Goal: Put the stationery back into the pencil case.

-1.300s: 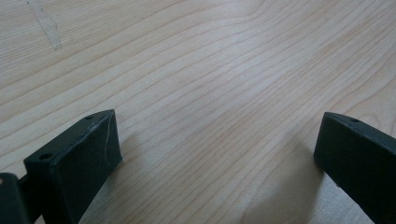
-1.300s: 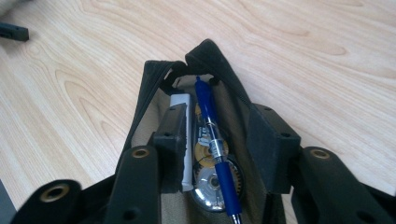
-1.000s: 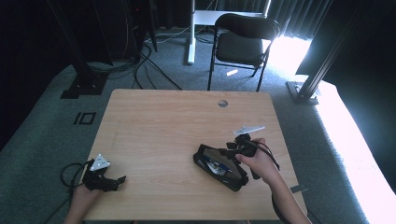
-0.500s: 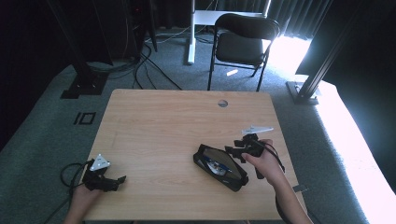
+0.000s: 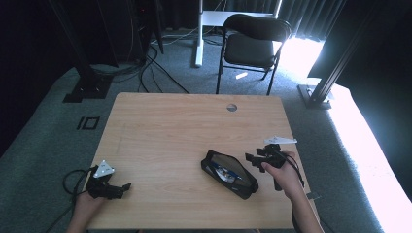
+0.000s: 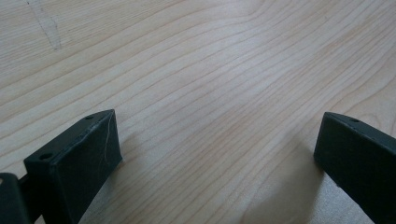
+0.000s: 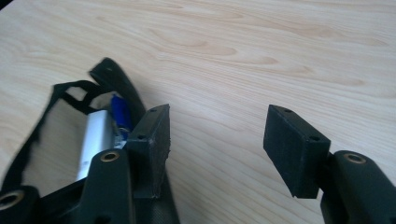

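My right claw (image 5: 256, 158): jaws just opening, empty | open black fabric pouch (image 5: 229, 173) on light wooden counter (image 5: 184, 131): white and blue items inside | my left claw (image 5: 121, 187): open, empty.

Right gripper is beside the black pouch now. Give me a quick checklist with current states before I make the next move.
1. Right gripper jaws free: ok, they have just been opening, nothing between them.
2. Open black fabric zip pouch flat on the light wooden table: ok.
3. Pouch contents inside: ok, a white item and a blue item sit in the opening.
4. Right gripper clear of pouch: cannot tell, one jaw stands right at its edge.
5. Left gripper parked: ok, open over bare wood near the table's front left corner.
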Action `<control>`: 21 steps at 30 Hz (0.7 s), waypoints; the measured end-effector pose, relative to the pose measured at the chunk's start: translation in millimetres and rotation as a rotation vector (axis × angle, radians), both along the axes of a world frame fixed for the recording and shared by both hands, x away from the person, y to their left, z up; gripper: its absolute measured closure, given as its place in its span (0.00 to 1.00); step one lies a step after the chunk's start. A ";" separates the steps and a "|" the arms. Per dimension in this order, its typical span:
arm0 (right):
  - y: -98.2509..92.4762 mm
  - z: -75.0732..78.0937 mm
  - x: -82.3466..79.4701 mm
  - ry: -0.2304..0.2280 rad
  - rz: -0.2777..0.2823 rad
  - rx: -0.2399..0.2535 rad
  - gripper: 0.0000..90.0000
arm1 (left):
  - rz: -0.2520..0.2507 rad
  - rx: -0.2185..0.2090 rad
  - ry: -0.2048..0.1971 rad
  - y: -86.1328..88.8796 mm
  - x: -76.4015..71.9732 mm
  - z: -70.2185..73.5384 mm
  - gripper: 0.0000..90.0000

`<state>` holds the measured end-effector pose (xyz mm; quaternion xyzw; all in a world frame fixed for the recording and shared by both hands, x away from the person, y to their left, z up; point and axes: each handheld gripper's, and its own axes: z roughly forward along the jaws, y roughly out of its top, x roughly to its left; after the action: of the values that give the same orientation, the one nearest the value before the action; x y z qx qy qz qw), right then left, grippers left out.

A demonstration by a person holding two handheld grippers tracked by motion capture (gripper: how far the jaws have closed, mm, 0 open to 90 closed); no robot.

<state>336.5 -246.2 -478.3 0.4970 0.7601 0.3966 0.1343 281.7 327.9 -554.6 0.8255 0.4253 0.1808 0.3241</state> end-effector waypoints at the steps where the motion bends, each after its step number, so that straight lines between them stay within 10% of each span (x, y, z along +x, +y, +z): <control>1: -1.9 -2.5 -0.7 0.001 -0.010 -0.003 0.45 | 0.000 0.000 0.000 0.0 0.0 0.0 0.01; 21: -33.4 -43.2 -12.1 0.025 -0.160 -0.023 0.39 | 0.000 -0.001 -0.001 -0.1 0.0 -0.1 0.01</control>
<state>324.3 -279.6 -521.4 0.5594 0.7240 0.3696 0.1619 281.7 327.8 -554.7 0.8252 0.4252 0.1811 0.3247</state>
